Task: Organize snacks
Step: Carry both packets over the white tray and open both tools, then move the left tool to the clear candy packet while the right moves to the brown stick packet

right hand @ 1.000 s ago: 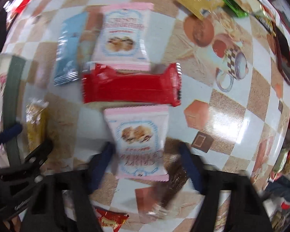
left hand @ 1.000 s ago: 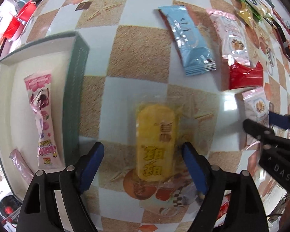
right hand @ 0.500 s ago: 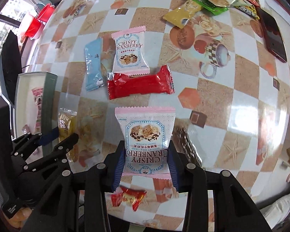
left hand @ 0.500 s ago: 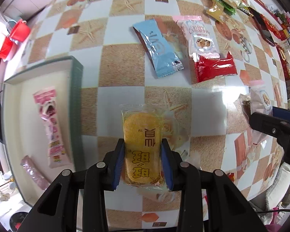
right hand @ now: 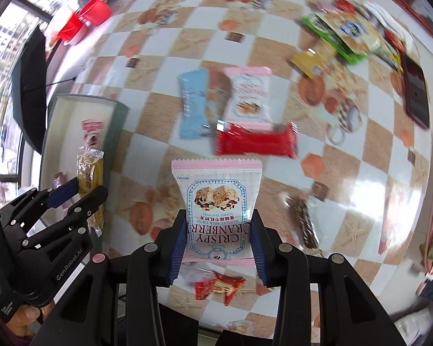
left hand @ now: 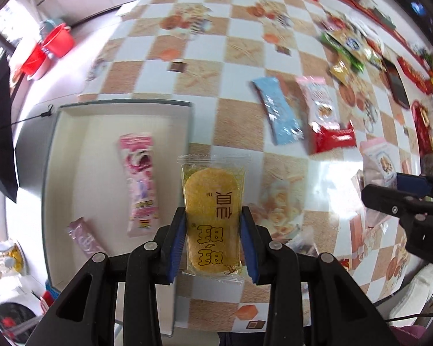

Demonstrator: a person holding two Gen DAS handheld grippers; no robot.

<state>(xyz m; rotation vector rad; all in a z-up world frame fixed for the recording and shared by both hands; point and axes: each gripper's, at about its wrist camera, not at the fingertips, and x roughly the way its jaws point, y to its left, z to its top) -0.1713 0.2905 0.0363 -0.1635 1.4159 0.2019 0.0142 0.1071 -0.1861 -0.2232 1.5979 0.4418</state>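
The left gripper (left hand: 213, 240) is clenched on a yellow pack (left hand: 212, 216), holding it above the table (left hand: 233, 115) just beside the right wall of the box (left hand: 189, 132), which sits at the table's left edge. Inside the box lie a pink stick (left hand: 140, 184) and, nearer its front corner, a mauve wrapper (left hand: 85, 238). The right gripper (right hand: 218, 240) is clenched on a cranberry pack (right hand: 216, 204), also lifted off the table. Beyond it, mid-table, lie a red bar (right hand: 255, 143), a second pink pack (right hand: 249, 98) touching the bar's top edge, and a blue bar (right hand: 194, 103) to their left. A small red sweet (right hand: 218, 285) lies near the front edge under the right gripper. Snacks toward the far right corner are too blurred to tell apart, though one looks green (right hand: 330, 36).
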